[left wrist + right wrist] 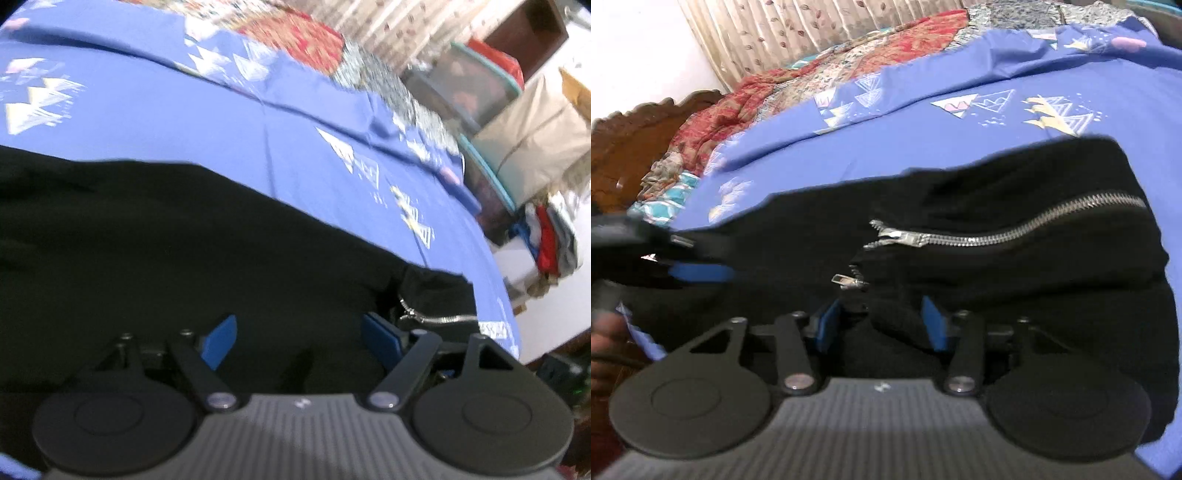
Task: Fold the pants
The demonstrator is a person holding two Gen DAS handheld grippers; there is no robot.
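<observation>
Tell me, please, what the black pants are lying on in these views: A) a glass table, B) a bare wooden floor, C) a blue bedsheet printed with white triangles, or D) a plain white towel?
C: the black pants with the silver zipper lie on the blue bedsheet, whose white triangles show in both views.

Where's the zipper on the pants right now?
In the right wrist view the silver zipper runs across the black pants, just ahead and right of the right tongs. In the left wrist view it lies right of the left tongs, near the bed edge.
</observation>
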